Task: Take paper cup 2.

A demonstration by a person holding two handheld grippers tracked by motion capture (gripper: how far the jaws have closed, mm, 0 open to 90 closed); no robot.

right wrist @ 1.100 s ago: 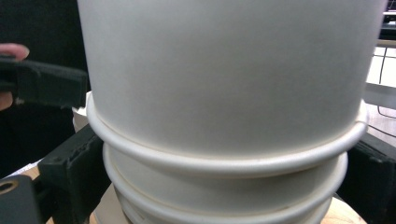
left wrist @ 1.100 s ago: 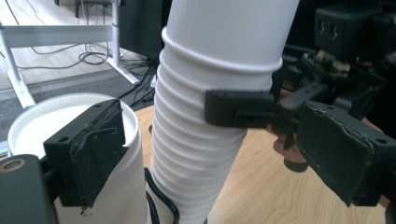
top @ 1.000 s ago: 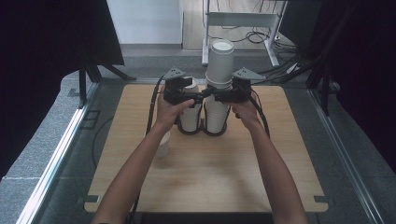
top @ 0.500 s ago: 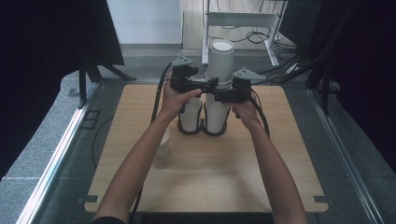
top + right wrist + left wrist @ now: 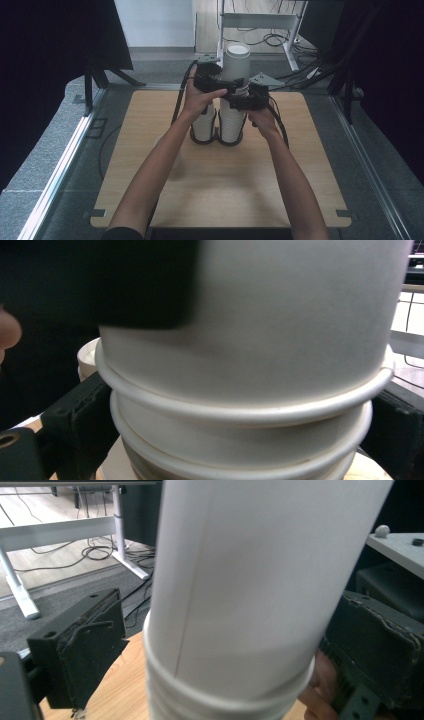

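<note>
Steadying the tall cup stack [image 5: 235, 75] between my two grippers
My left gripper [image 5: 216, 80] has just been opening, jaws loose beside its plain white top cup [image 5: 260, 580]; right gripper [image 5: 247, 100] clamps the ribbed rims

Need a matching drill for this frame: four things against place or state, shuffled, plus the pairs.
1 top cup
2 shorter stack
3 black holder
4 right gripper

A rings both stacks' bases on the table
B jaws against the taller stack, below its top
C highest white thing, crowning the taller stack
D under the person's left hand

Pairs: 1-C, 2-D, 3-A, 4-B.
The left gripper has just been opening its jaws, with the top cup between them and one jaw clear.
</note>
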